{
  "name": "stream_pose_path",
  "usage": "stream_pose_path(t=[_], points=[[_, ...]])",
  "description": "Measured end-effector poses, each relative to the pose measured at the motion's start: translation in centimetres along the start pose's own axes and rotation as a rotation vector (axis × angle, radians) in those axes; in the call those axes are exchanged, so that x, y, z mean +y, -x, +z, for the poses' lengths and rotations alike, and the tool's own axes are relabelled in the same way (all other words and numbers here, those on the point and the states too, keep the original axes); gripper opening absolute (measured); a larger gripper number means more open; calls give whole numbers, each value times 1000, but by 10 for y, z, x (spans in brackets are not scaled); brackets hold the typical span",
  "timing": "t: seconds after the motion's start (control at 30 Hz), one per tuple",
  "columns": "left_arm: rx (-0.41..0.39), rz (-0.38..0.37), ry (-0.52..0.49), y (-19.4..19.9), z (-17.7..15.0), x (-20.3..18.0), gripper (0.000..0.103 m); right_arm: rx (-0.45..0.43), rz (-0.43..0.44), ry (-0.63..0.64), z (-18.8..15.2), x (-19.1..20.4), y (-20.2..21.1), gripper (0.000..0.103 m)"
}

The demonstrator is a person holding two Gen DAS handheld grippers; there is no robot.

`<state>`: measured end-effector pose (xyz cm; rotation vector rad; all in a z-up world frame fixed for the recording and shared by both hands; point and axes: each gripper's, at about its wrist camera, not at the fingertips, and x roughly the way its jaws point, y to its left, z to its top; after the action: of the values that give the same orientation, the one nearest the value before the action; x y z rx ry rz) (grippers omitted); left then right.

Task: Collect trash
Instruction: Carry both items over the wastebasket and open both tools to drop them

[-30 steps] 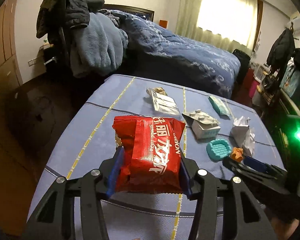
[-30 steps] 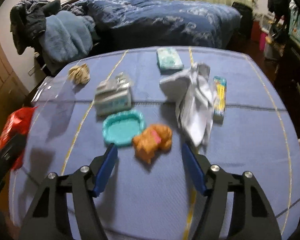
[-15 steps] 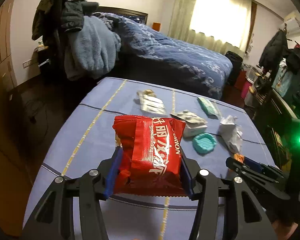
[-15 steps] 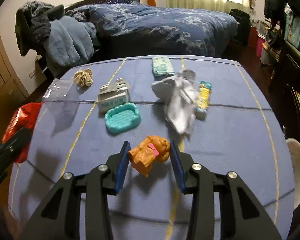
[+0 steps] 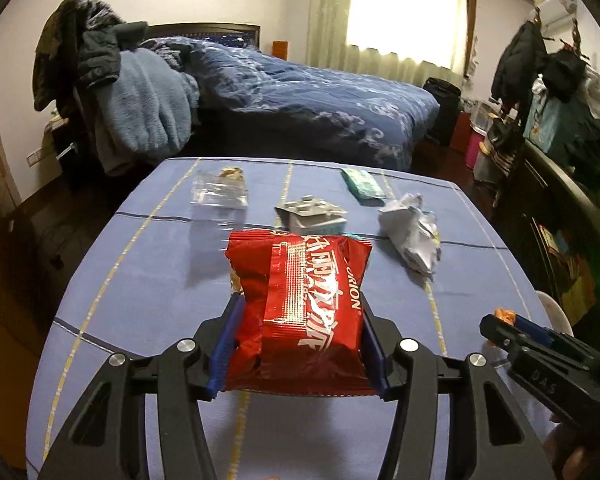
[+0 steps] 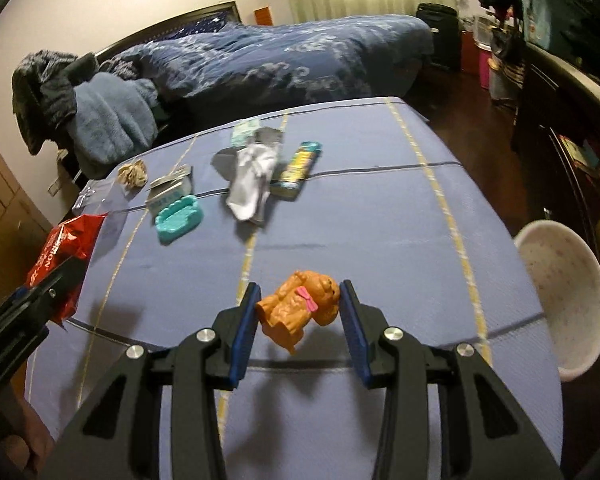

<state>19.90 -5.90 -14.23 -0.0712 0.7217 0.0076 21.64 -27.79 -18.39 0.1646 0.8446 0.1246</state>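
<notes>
My left gripper [image 5: 298, 344] is shut on a red snack bag [image 5: 300, 304] and holds it above the near part of the blue table [image 5: 140, 280]. The bag also shows at the left edge of the right wrist view [image 6: 62, 256]. My right gripper [image 6: 298, 318] is shut on an orange toy dog [image 6: 300, 308] with a pink bow, lifted above the table [image 6: 380, 220]. A white bin [image 6: 560, 296] stands off the table's right side. Crumpled white paper [image 6: 252, 176], a clear bag [image 5: 220, 194] and a brown paper wad [image 6: 133, 172] lie on the table.
A teal soap dish [image 6: 179, 218], a small box with a pill blister [image 5: 312, 214], a teal tissue pack [image 5: 362, 184] and a yellow-teal packet [image 6: 298, 168] lie at the far half. A bed [image 5: 320, 100] stands behind, dark furniture [image 5: 560, 220] at the right.
My right gripper closed on the orange toy dog, lifted it and carried it nearer and rightward, toward the white bin. My left gripper raised the red bag and swung slightly right.
</notes>
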Motion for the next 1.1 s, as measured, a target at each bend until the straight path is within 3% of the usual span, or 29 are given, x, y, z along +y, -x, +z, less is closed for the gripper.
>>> stream_pose_path(t=[0.5,1.1], points=[[-11,-53,-154,2,-4,-83,56,-53,-43,-109,-18,-65,32,41],[7,-216,-295,-9,0,-197,56,-129,-112,-256,-31,-163,69,41]])
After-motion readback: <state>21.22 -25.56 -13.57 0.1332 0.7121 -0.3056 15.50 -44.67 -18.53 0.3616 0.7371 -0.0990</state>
